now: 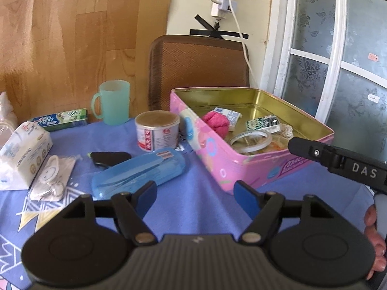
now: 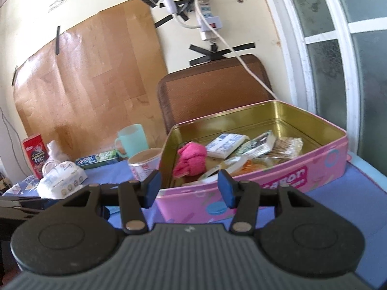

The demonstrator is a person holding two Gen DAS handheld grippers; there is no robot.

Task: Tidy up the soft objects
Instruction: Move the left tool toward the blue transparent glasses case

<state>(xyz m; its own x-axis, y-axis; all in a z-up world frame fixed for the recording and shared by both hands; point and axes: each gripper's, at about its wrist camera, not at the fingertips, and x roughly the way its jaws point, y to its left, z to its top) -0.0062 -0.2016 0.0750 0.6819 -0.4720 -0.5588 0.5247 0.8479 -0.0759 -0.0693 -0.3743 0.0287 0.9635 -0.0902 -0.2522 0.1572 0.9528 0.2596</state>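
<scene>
Left wrist: my L gripper (image 1: pixel 194 194) spread, empty | R gripper (image 2: pixel 187 188) spread, empty, just short of tin (image 2: pixel 266 183) | pink cloth (image 2: pixel 191 160) in tin, ahead | tissue pack (image 1: pixel 23 154) far left | risk: fingers catch tin wall, shove it.

Left gripper (image 1: pixel 196 197), jaws apart, above a blue tablecloth (image 1: pixel 193 207); pink tin (image 1: pixel 241 166) ahead holds a pink cloth (image 1: pixel 216 122).
</scene>
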